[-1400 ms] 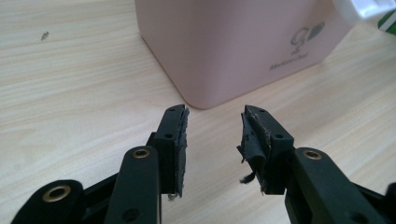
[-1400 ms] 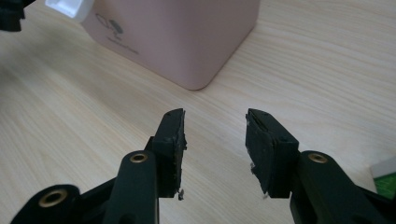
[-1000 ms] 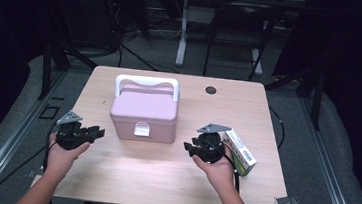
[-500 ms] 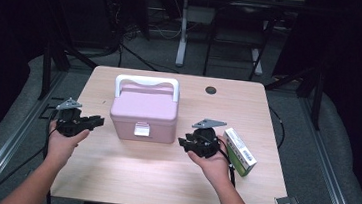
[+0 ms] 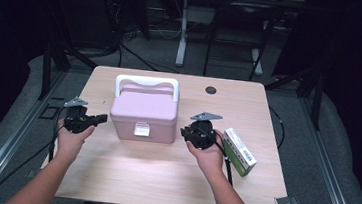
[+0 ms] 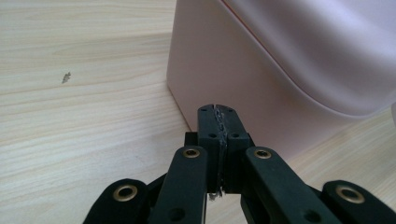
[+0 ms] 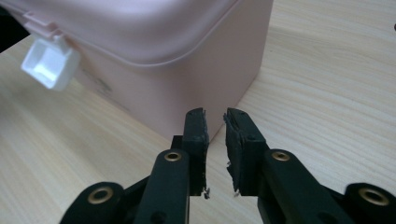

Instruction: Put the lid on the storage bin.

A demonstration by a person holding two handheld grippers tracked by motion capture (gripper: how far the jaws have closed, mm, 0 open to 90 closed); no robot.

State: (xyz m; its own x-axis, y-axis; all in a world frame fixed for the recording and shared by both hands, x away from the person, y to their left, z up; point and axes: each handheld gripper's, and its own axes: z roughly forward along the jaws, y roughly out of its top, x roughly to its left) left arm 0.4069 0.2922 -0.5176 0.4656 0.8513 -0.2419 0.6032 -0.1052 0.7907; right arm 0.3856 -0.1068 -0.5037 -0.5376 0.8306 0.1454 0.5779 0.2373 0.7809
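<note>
At nine o'clock of the pink box [image 5: 143, 114], left gripper [image 5: 101, 119], jaws pressed together, holding nothing. In the middle of the table [image 5: 126, 182], pink box with white latch [image 5: 140, 129]. At three o'clock, right gripper [image 5: 184, 132], jaws a little apart, empty. Farther right, green carton [image 5: 238, 151].

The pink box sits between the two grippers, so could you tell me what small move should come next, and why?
Probably ease the right gripper toward the white latch at the front of the pink box. The lid looks closed, the latch is down, and the right fingers are slightly apart near the box's corner, holding nothing. The left gripper, shut and empty beside the box's other side, could steady it.
</note>
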